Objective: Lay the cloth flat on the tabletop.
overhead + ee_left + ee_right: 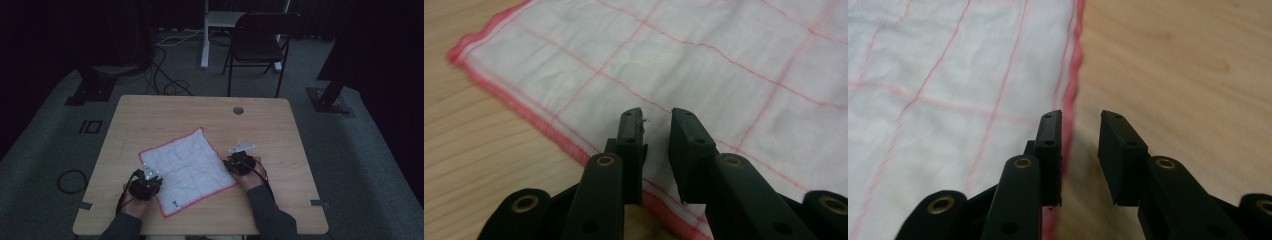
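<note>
A white cloth (187, 167) with a thin red grid and a red hem lies flat and turned like a diamond on the wooden table (165, 112). My left gripper (150, 179) sits at the cloth's near-left edge. In the left gripper view its jaws (658, 117) stand a little apart over the cloth (684, 55), just past the hem, with nothing pinched. My right gripper (232, 163) is at the cloth's right edge. In the right gripper view its jaws (1080, 120) are open, the left one over the red hem (1075, 65), the right one over bare wood (1178, 65).
A round cable hole (238, 110) sits in the table's far side. Beyond the table stand a black folding chair (260, 42), a white desk leg (205, 35) and black stand bases (92, 90), with cables (165, 75) across the carpet.
</note>
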{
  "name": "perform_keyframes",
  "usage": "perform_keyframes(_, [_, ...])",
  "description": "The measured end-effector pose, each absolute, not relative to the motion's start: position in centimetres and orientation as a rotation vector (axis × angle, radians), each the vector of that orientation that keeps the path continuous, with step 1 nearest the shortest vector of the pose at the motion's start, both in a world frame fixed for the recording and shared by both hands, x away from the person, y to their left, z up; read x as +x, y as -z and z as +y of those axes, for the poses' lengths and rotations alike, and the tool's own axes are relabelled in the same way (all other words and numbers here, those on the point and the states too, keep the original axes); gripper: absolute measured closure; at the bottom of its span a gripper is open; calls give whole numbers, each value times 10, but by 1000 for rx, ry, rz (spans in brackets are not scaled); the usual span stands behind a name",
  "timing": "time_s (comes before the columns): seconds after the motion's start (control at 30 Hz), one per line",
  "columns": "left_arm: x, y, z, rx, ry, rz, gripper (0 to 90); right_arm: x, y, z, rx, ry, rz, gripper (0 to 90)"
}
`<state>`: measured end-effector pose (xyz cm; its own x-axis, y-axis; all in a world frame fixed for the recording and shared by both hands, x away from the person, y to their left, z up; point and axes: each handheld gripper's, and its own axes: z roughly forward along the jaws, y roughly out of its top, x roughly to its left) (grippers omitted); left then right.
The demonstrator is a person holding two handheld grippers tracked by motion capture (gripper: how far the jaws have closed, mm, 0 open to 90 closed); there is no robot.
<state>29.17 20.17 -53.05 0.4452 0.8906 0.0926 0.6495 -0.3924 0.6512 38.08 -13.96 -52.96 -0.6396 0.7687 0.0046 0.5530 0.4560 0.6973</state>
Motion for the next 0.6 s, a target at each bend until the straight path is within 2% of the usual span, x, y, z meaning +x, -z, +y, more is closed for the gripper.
perform_keyframes(0.4, [308, 534, 226, 2087, -613, 1324, 730, 389, 531, -97, 1012, -1037, 2429, 700])
perform_keyframes(0.6, [316, 536, 231, 2060, -604, 1329, 710, 385, 538, -96, 1030, -1014, 2442, 754])
